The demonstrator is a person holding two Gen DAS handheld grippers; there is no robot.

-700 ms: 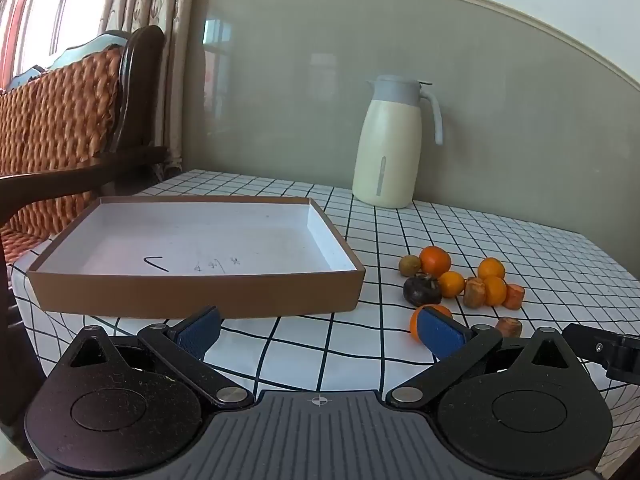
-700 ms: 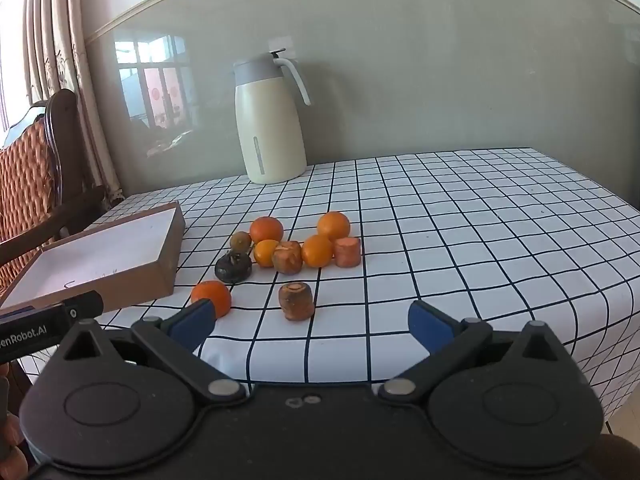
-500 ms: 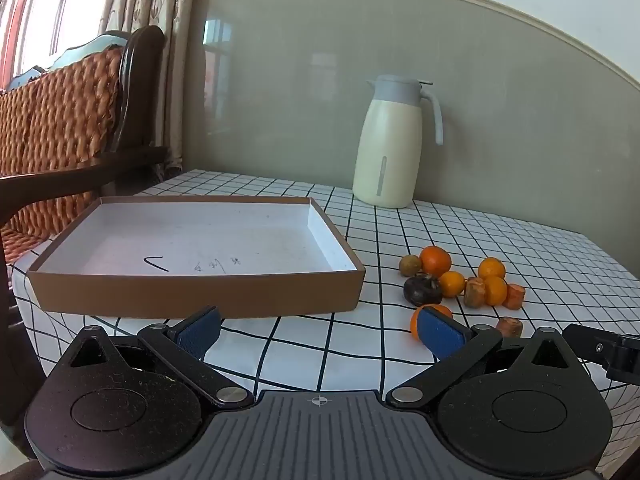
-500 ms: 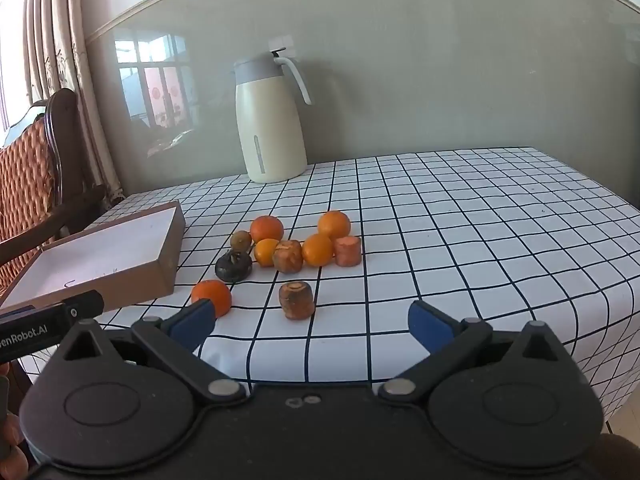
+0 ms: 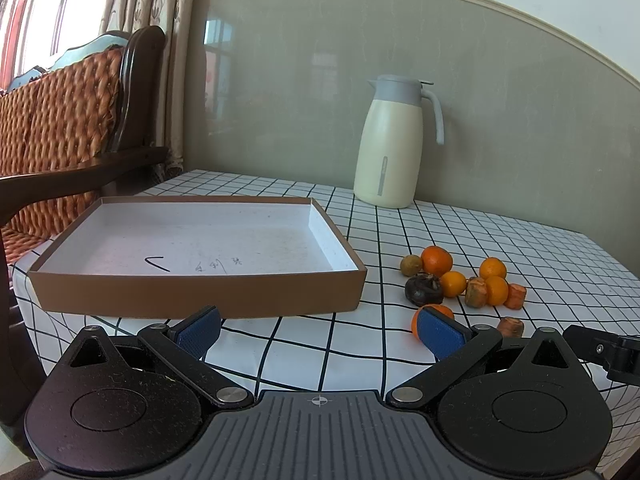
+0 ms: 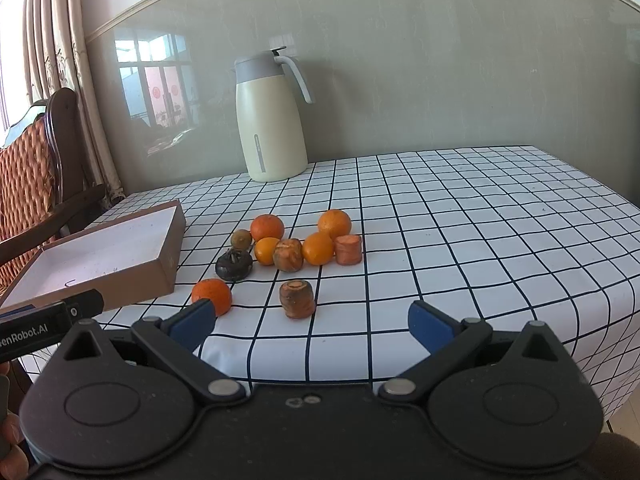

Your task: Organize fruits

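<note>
A cluster of fruit lies on the checked tablecloth: several oranges (image 6: 334, 223), a dark mangosteen (image 6: 233, 265), a small brown fruit (image 6: 241, 239) and carrot-like chunks (image 6: 296, 298). One orange (image 6: 212, 295) lies apart, nearest me. An empty brown cardboard tray (image 5: 200, 288) with a white inside stands left of the fruit (image 5: 437, 261). My left gripper (image 5: 318, 330) is open and empty, in front of the tray. My right gripper (image 6: 310, 325) is open and empty, in front of the fruit.
A cream thermos jug (image 6: 270, 120) stands at the back of the table by the wall. A wooden chair with an orange woven cushion (image 5: 60, 120) stands left of the table. The table's front edge runs just ahead of both grippers.
</note>
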